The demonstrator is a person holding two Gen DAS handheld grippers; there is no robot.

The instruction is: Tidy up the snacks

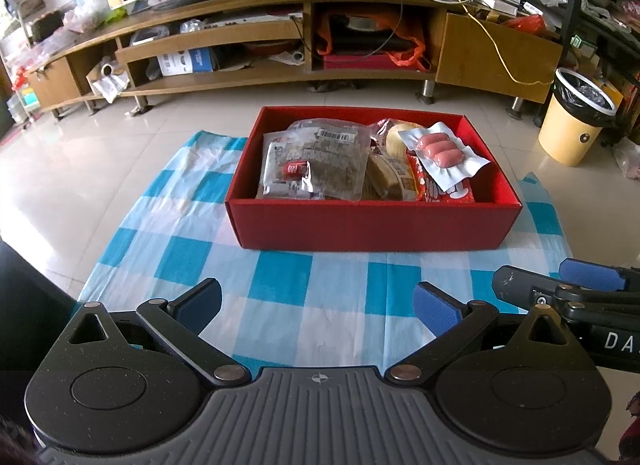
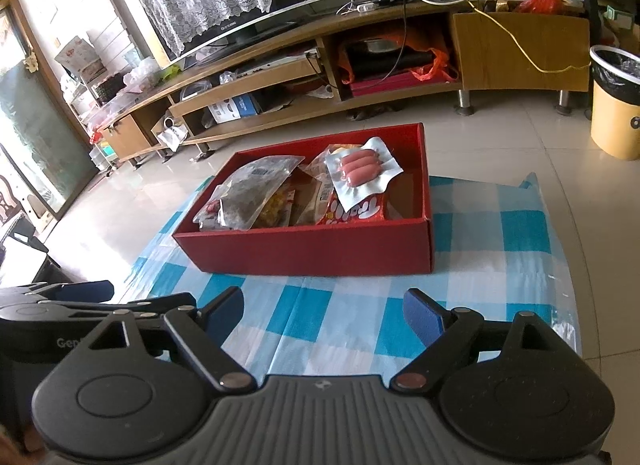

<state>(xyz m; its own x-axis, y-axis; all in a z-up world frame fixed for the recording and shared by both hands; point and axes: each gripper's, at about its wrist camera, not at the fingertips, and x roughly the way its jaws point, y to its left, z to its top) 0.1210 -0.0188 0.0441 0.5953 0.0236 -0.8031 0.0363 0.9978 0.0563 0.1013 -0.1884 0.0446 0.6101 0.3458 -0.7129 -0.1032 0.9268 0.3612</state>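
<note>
Both hand-held grippers, left (image 1: pixel 318 305) and right (image 2: pixel 324 315), hover with jaws apart and empty above a blue-checked cloth (image 1: pixel 280 277). Overlapping packets hide most snack labels inside the red box (image 1: pixel 372 225) on the cloth; a sausage pack (image 1: pixel 440 149) lies topmost.

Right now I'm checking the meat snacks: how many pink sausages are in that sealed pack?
3, side by side in the vacuum pack, lying atop other snacks at the red box's right end. None looks hidden.
</note>
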